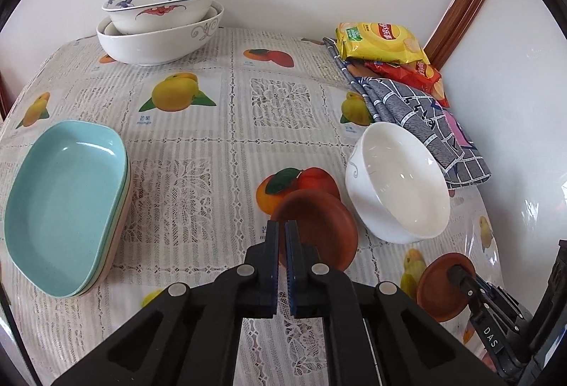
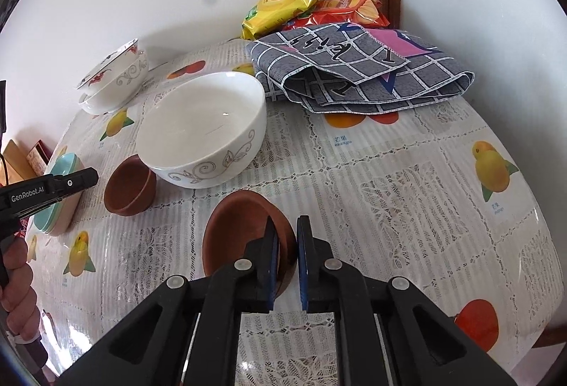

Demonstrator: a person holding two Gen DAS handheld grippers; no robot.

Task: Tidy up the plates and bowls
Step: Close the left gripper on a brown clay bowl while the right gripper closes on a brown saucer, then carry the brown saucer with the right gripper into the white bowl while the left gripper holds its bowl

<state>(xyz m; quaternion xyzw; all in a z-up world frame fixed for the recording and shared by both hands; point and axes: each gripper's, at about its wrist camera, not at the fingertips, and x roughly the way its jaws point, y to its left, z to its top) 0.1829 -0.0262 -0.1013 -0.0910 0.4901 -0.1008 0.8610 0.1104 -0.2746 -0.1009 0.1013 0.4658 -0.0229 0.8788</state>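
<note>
My left gripper (image 1: 281, 226) is shut on the near rim of a small brown dish (image 1: 319, 226), which lies beside the big white bowl (image 1: 400, 184). In the right wrist view that dish (image 2: 129, 187) looks deep, and the left gripper (image 2: 94, 177) reaches it from the left. A second brown dish (image 2: 244, 230) sits tilted in my right gripper (image 2: 287, 223), whose pads pinch its right rim. From the left wrist view, the right gripper (image 1: 457, 270) and this dish (image 1: 439, 290) show at the lower right.
Several teal and pastel plates (image 1: 67, 205) are stacked at the left. Two patterned bowls (image 1: 159, 24) are nested at the back by the wall. A folded grey checked cloth (image 2: 354, 67) and chip bags (image 2: 290, 3) fill the back right corner. A fruit-print tablecloth (image 2: 389, 191) covers the table.
</note>
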